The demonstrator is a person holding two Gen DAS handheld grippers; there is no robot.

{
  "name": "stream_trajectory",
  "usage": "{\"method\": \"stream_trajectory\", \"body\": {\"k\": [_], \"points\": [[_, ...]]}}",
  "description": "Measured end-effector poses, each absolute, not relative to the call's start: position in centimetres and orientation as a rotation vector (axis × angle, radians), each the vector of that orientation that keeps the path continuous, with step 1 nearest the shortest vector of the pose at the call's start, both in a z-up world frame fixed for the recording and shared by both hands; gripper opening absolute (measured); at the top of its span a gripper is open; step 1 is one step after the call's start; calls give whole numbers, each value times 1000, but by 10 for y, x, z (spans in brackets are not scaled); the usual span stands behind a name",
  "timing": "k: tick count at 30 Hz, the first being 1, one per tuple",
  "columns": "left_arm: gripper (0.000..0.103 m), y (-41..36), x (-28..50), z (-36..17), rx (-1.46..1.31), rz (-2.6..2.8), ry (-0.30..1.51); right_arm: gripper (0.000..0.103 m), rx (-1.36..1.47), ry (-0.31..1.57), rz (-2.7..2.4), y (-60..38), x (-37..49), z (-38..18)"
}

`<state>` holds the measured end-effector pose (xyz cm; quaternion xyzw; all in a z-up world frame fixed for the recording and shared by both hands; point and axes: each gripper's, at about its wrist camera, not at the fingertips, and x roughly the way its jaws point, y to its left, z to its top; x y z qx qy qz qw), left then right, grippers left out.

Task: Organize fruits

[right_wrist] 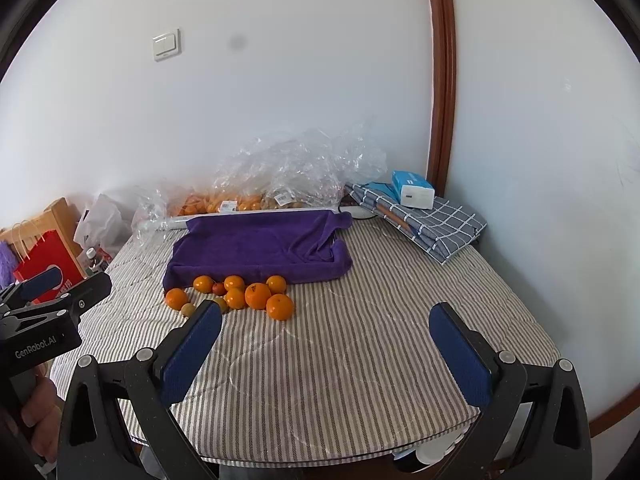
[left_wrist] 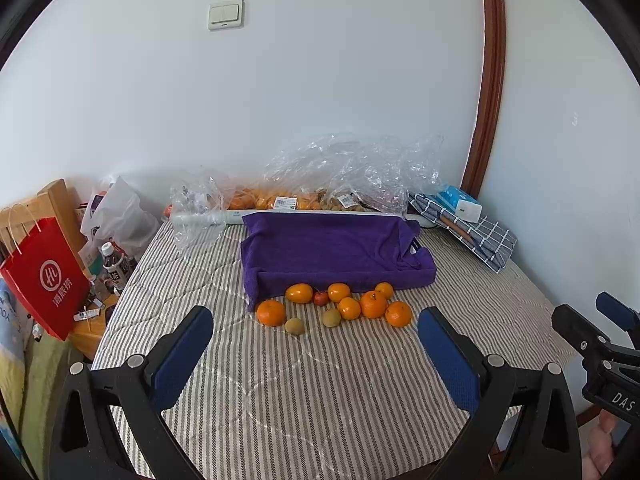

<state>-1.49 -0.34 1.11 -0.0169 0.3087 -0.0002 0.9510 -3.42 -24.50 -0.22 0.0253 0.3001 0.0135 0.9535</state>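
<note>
Several oranges (left_wrist: 373, 304) (right_wrist: 258, 295), two small greenish-brown fruits (left_wrist: 295, 325) (right_wrist: 188, 309) and a small red fruit (left_wrist: 321, 298) (right_wrist: 218, 288) lie in a cluster on the striped tablecloth, just in front of a tray covered by a purple towel (left_wrist: 332, 248) (right_wrist: 260, 246). My left gripper (left_wrist: 316, 356) is open and empty, hovering short of the cluster. My right gripper (right_wrist: 326, 354) is open and empty, to the right of the fruits and nearer the front edge.
Clear plastic bags with more oranges (left_wrist: 264, 200) (right_wrist: 224, 202) lie against the wall behind the tray. A folded checked cloth with a tissue pack (left_wrist: 464, 210) (right_wrist: 416, 192) sits back right. A red paper bag (left_wrist: 44, 280) and bottles (left_wrist: 114, 264) stand left of the table.
</note>
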Motion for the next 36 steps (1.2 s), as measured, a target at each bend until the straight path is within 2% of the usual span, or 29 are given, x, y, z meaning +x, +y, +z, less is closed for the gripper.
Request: {"method": "stream_trajectory", "body": {"k": [36], "points": [[103,21,7,-2,-45,21,624,103,63,602,58,-226,-9,-16]]}}
